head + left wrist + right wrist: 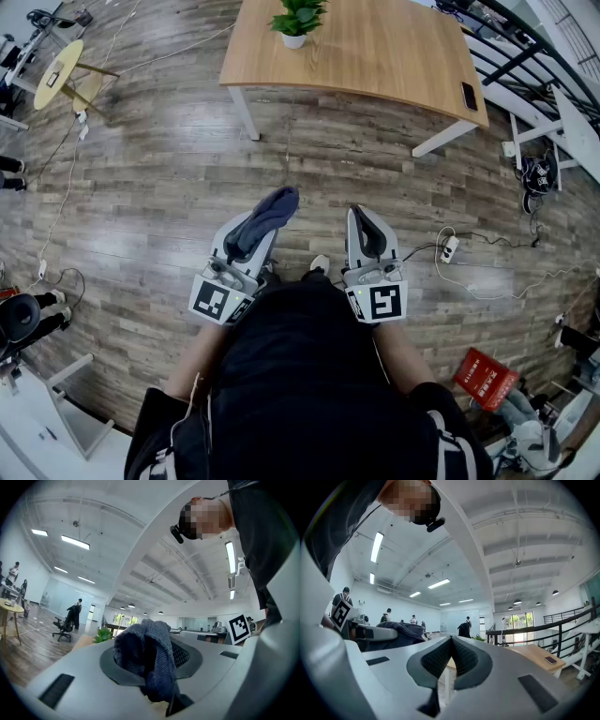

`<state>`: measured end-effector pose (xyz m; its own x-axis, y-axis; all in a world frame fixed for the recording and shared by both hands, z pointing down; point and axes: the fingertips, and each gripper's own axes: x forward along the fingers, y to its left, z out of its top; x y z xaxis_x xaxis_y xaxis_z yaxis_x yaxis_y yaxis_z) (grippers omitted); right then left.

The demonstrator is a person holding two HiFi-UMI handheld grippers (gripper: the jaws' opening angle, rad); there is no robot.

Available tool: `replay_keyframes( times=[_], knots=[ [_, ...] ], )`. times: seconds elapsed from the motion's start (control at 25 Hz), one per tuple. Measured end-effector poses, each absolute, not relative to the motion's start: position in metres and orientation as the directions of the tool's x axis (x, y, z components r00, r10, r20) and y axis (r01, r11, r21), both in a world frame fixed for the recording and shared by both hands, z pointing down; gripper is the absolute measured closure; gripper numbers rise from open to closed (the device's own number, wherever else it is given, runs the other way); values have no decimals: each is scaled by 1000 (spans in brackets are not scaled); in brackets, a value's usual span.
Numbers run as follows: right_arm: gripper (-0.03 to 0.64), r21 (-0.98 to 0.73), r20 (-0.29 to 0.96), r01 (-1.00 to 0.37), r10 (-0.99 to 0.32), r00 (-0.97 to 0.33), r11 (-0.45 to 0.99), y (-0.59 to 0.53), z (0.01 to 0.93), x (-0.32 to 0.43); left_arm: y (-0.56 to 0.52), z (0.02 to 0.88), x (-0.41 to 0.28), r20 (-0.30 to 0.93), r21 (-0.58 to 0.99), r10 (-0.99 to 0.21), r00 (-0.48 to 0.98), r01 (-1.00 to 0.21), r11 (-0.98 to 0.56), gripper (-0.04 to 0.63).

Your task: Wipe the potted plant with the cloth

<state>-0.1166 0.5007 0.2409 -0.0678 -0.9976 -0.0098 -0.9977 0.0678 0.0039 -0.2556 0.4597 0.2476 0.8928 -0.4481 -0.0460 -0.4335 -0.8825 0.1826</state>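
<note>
A small green potted plant (298,21) in a white pot stands near the far left edge of a wooden table (375,56), well ahead of both grippers. My left gripper (269,214) is shut on a dark blue-grey cloth (265,217), which bulges out between its jaws. In the left gripper view the cloth (145,658) fills the jaws and the plant (102,635) shows far behind it. My right gripper (362,217) is held level beside the left one, shut with nothing in it. In the right gripper view its pads (440,657) meet.
A phone (469,95) lies at the table's right end. Cables and a power strip (449,248) trail over the wooden floor. A railing (525,56) runs at the right, a round side table (58,73) stands at the far left. People stand in the distance.
</note>
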Motion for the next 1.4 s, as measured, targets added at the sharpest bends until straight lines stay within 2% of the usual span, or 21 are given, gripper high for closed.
replay_keyframes(
  times=[0.16, 0.56, 1.16, 1.4],
  knots=[
    [598, -8, -33, -997, -997, -77, 77, 507, 240, -117, 453, 233, -251, -82, 174, -475, 876, -457, -872, 460],
    [598, -84, -51, -996, -998, -25, 29, 535, 240, -75, 459, 241, -233, -40, 164, -515, 856, -503, -849, 460],
    [597, -125, 73, -991, -995, -63, 54, 539, 304, -24, 428, 265, -197, 27, 155, -540, 842, -537, -829, 460],
    [598, -104, 105, -994, -993, -44, 33, 495, 311, -1, 375, 284, -168, 17, 220, -497, 867, -488, -844, 460]
  ],
)
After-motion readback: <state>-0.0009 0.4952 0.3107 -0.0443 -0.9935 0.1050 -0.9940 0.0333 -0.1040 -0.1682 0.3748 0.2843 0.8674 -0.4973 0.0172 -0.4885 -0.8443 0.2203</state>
